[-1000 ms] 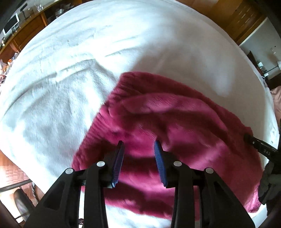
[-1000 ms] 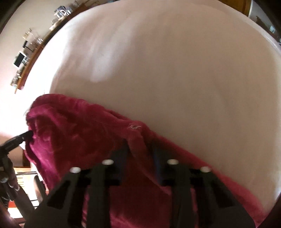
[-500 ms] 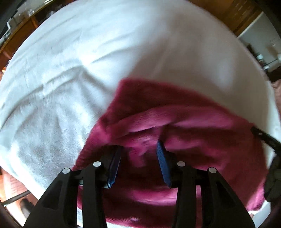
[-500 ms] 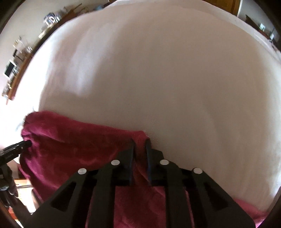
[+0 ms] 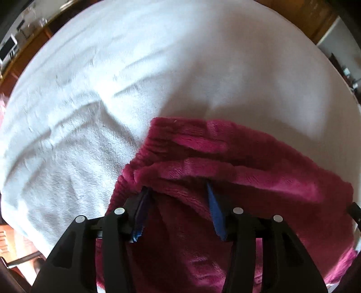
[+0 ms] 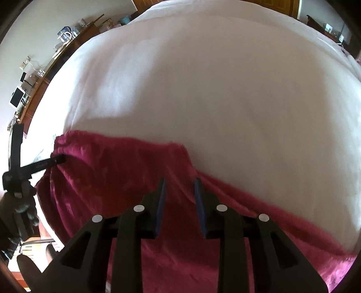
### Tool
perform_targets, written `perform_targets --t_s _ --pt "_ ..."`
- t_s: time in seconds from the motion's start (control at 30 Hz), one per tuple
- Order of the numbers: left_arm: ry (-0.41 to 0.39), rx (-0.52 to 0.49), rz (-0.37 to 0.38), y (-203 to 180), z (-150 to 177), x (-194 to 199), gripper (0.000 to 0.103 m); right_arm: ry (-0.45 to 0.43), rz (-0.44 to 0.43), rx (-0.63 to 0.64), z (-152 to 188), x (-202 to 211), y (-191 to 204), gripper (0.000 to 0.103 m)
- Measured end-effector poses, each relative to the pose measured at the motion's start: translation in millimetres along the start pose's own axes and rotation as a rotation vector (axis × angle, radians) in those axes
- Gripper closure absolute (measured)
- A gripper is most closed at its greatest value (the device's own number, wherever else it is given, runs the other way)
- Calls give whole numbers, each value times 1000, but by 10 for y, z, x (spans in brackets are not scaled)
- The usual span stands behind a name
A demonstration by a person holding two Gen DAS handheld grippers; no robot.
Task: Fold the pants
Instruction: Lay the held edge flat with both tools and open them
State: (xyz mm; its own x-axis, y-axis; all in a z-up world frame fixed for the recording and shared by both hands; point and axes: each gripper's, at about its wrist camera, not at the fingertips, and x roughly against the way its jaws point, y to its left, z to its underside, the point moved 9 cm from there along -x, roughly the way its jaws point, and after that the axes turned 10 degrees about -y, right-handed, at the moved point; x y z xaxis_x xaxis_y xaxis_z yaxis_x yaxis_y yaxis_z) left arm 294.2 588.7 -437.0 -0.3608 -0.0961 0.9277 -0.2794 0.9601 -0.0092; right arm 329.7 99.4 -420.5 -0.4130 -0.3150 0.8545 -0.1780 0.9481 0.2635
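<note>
Fluffy magenta pants lie bunched on a white bed cover, near its front edge. My left gripper is open, its blue-padded fingers pushed into a raised fold of the pants, with fabric between and over the fingertips. In the right wrist view the pants spread left and right below the white cover. My right gripper is open just above the pants, with nothing between its pads. The left gripper shows at the pants' left corner.
A wooden counter with a kettle, a tablet and small items runs along the bed's left side. Wooden furniture stands beyond the bed's far edge. A chair base stands on the floor at lower left.
My right gripper was shut on a pants edge and has opened, letting it drop flat. My left gripper stayed open and pushed forward into the folded fabric.
</note>
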Motion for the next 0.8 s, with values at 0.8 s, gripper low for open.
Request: perform_targets --t_s 0.8 --pt "-113 -277 170 -2375 1274 1231 46 -92 339 -461 2129 2012 -2938 67"
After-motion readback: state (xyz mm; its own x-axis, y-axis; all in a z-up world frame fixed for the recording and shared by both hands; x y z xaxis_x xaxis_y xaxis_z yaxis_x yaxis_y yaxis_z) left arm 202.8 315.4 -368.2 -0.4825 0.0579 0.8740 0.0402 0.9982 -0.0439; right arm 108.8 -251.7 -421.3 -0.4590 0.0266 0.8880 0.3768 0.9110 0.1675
